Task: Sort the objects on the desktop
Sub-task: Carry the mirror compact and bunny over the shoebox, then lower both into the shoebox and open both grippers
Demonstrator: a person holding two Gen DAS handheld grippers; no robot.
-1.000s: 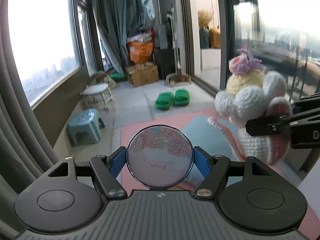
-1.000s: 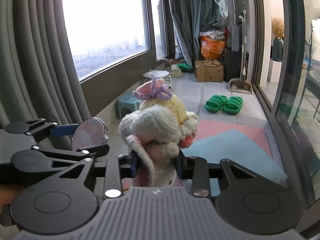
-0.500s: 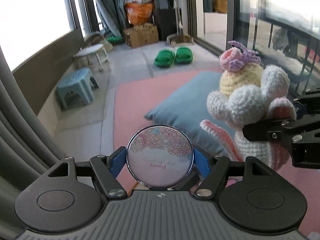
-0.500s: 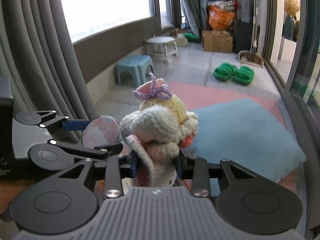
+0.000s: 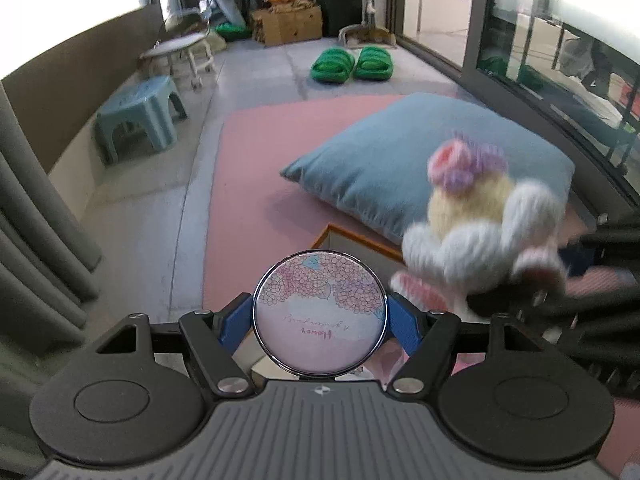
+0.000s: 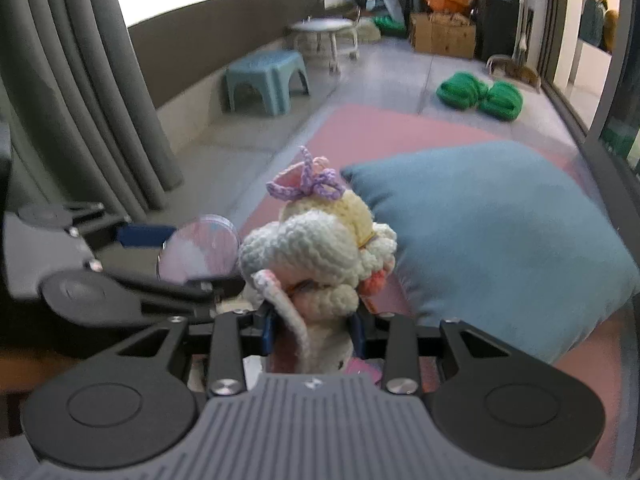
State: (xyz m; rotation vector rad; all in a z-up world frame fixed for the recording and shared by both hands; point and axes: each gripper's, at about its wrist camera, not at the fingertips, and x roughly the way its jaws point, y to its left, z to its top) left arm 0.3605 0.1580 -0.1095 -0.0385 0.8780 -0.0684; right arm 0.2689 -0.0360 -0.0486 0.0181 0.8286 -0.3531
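Note:
My left gripper (image 5: pixel 320 318) is shut on a round pocket mirror (image 5: pixel 320 314) with a pink flower print, its blue pads pressing the rim on both sides. To its right hangs a crocheted white plush toy (image 5: pixel 484 224) with a pink and purple bow, blurred by motion. In the right wrist view my right gripper (image 6: pixel 314 330) is shut on that plush toy (image 6: pixel 316 248) low on its body. The pocket mirror (image 6: pixel 198 250) and the left gripper show at the left of that view. A wooden-edged box corner (image 5: pixel 360 240) lies below both.
A blue cushion (image 5: pixel 432 160) lies on a pink mat (image 5: pixel 248 184) on the floor ahead. Further off stand a light blue stool (image 5: pixel 136 116), a white round stool (image 5: pixel 180 50), green slippers (image 5: pixel 352 64) and a cardboard box (image 5: pixel 286 24). Grey curtains (image 6: pixel 80 92) hang at the left.
Both grippers have come down and tilted toward the floor, each still holding its object. The cushion and mat now fill the view, and a box corner has appeared below.

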